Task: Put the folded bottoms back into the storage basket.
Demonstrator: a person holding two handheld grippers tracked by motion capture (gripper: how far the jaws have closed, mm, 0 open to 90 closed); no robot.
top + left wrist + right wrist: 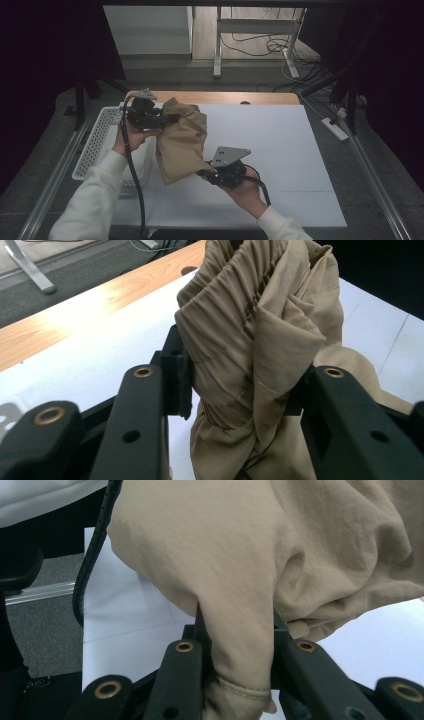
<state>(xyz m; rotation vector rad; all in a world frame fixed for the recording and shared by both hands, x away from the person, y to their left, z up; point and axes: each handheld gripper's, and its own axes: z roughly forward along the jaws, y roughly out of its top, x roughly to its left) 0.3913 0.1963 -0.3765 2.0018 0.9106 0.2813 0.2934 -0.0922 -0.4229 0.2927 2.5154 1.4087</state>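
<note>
A tan cloth garment (181, 140) hangs bunched above the white table top (280, 145), held between both grippers. My left gripper (167, 119) is shut on its upper end, where a gathered waistband (240, 340) is squeezed between the black jaws. My right gripper (202, 173) is shut on the lower corner; in the right gripper view a hemmed fold of the garment (240, 650) is pinched between the jaws. The cloth sags between the two grips. A person's hands in white sleeves hold the grippers.
A white perforated basket (97, 137) stands at the table's left edge under the left hand. A wooden strip (240, 97) runs along the far edge. Beyond are a white desk frame (255, 30) and floor cables. A power strip (335, 128) lies to the right.
</note>
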